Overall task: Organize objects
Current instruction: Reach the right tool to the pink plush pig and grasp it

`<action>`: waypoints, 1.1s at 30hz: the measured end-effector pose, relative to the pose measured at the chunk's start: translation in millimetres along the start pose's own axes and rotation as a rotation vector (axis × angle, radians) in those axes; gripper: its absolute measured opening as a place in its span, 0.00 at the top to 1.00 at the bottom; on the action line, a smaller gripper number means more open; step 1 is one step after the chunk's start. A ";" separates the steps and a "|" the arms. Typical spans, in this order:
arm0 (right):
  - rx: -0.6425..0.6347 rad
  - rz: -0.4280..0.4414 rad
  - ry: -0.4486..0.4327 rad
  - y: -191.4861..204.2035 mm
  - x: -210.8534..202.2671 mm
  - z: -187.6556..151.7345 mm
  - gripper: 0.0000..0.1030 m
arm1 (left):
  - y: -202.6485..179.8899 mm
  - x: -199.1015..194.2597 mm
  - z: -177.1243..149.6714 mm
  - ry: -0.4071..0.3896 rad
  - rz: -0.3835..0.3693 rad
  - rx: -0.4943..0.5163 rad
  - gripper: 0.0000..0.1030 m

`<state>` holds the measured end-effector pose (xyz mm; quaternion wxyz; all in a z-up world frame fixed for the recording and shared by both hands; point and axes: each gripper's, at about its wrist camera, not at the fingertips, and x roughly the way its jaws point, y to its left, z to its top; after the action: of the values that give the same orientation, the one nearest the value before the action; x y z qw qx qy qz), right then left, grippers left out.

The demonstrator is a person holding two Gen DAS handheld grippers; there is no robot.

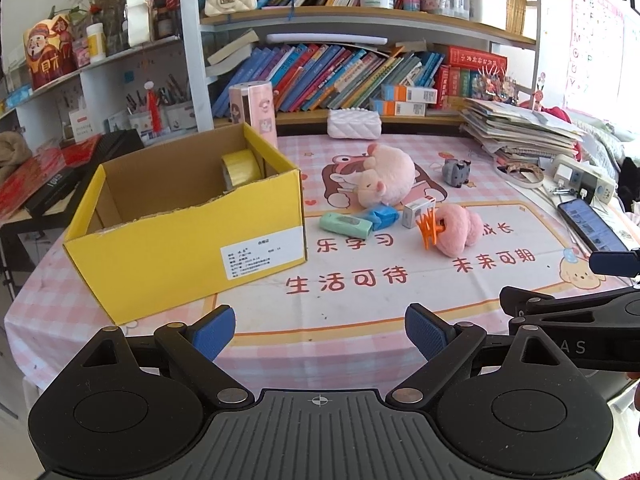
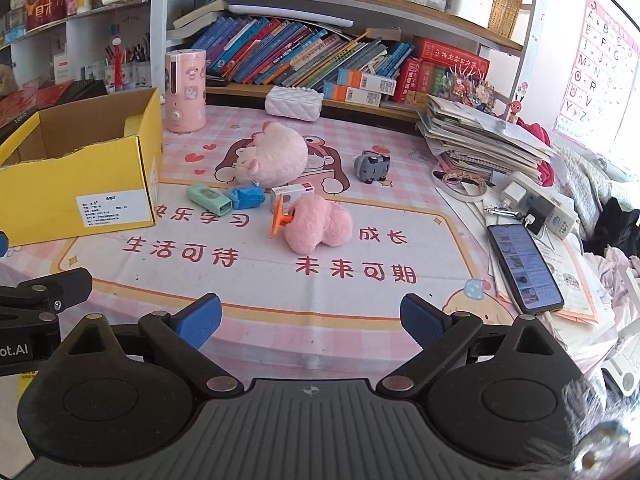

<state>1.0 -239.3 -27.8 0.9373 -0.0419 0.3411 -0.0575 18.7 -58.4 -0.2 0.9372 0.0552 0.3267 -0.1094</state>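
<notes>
Both the left gripper [image 1: 320, 332] and right gripper [image 2: 310, 320] hover wide-fingered at the surface's near edge, so reaching mid-surface for the pink earmuffs [image 2: 318, 224] could snag the orange clip [image 2: 280, 216] touching them.

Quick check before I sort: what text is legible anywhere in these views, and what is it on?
"生活可待" and "未来可期": tablecloth.
"快乐学习" and "成长": also the tablecloth.
"ot.AI": left gripper body at the right wrist view's edge.
Alphabet letters A, B, C, Y, Z: pink wall poster.
White label on the yellow box: too small to read.
Book spines: blurred.
</notes>
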 end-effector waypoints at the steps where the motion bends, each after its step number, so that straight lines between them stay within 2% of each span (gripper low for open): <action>1: -0.003 0.000 0.001 -0.4 1.1 0.7 0.06 | -0.4 0.6 0.2 0.001 -0.001 0.000 0.09; 13: -0.015 0.007 0.037 -6.3 17.1 2.1 0.06 | -7.3 16.2 4.6 0.027 -0.018 -0.009 0.09; 24: -0.019 0.037 0.071 -23.7 52.9 21.5 0.08 | -24.5 51.5 23.6 0.053 -0.027 0.001 0.09; 33: -0.039 0.071 0.090 -43.2 88.1 41.0 0.09 | -38.9 82.3 41.2 0.083 0.011 -0.007 0.10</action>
<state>91.1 -292.5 -47.3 0.9214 -0.0455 0.3854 -0.0191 96.8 -117.2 -20.6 0.9236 0.0582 0.3652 -0.1007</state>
